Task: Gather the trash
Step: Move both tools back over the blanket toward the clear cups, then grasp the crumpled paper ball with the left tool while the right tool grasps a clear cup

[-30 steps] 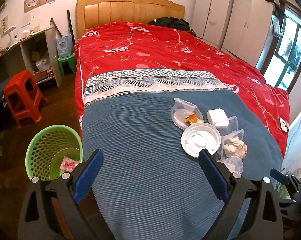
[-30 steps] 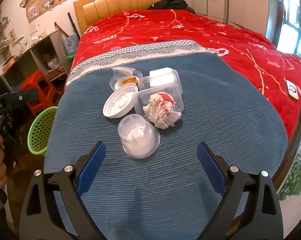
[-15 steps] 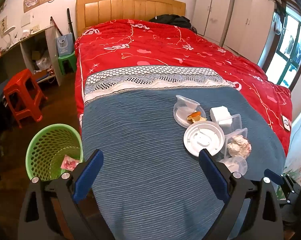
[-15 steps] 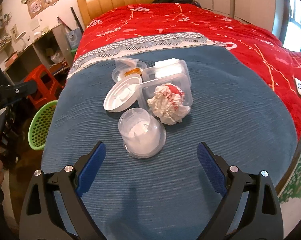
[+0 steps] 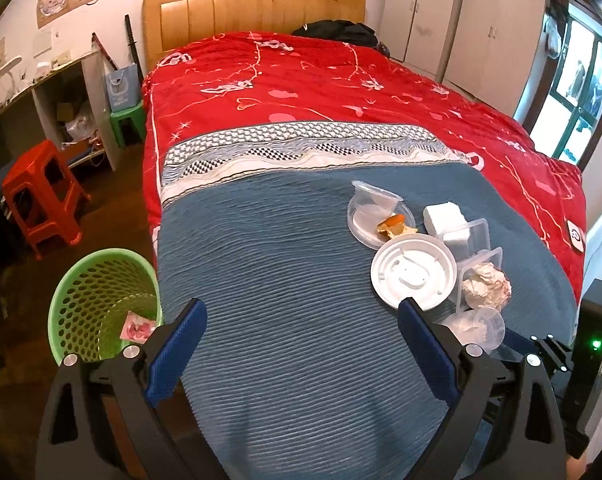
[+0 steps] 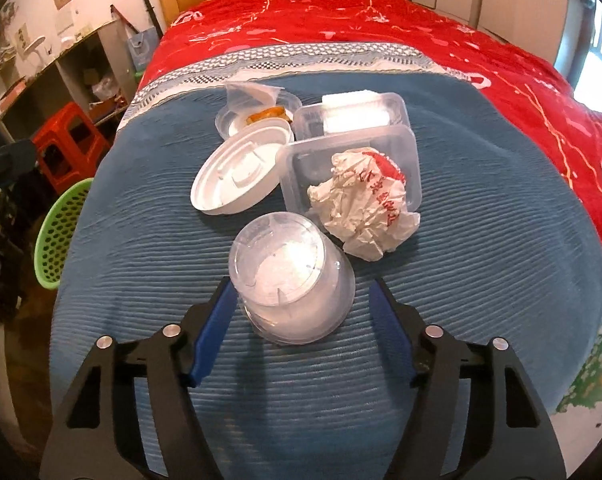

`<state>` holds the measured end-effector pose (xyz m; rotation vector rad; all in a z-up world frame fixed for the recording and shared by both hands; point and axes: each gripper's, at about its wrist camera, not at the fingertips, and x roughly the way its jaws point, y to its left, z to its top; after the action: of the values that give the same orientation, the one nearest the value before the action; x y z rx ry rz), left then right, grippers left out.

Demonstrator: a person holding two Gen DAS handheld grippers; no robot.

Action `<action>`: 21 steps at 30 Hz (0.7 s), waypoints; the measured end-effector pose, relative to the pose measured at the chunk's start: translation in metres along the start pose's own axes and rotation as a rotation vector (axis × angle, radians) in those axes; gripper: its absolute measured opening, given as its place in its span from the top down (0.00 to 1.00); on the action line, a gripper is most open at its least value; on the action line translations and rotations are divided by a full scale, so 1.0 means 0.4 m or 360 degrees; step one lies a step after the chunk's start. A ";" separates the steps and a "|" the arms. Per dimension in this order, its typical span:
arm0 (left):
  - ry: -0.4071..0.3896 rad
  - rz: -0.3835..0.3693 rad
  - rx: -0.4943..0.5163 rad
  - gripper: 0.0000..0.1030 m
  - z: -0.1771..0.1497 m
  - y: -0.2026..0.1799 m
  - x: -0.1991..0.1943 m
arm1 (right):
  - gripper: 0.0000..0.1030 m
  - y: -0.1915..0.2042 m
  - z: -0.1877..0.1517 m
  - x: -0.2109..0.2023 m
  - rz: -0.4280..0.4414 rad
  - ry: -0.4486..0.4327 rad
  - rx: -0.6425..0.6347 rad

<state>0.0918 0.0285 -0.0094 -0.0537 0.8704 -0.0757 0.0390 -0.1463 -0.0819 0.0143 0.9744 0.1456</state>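
Note:
An upturned clear plastic cup (image 6: 289, 276) stands on the blue blanket (image 6: 481, 280) at the near edge of a trash pile. My right gripper (image 6: 299, 286) straddles it, jaws closing; the left pad is at the cup's wall and a gap shows at the right pad. Behind lie a crumpled paper wrapper (image 6: 361, 200), a white round lid (image 6: 237, 176), clear boxes (image 6: 357, 116) and a round tub with orange peel (image 6: 257, 118). My left gripper (image 5: 301, 306) hangs open over bare blanket, nothing between its fingers. The green basket (image 5: 101, 300) stands on the floor at the bed's left.
A pink wrapper (image 5: 139, 326) lies in the basket. A red stool (image 5: 41, 196) and a desk with shelves (image 5: 61, 92) stand along the left wall. The red quilt (image 5: 321, 88) covers the far bed. Wardrobes (image 5: 461, 20) and a window (image 5: 581, 92) are on the right.
My right gripper dropped forward to the cup and its jaws narrowed around it. The left gripper stayed nearly still and open.

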 end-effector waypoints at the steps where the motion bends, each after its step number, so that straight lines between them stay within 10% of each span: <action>1: 0.0006 -0.0003 0.0003 0.10 -0.001 -0.003 0.005 | 0.40 0.000 -0.001 -0.002 0.0011 -0.0002 -0.0003; 21: 0.0095 -0.0245 0.0275 0.29 -0.013 -0.149 0.091 | 0.47 -0.090 -0.029 -0.150 0.0128 -0.0106 0.0135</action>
<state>0.1086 -0.0340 -0.0359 0.0440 0.9158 -0.2973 0.0004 -0.1902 -0.0419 0.1356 0.9134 0.1765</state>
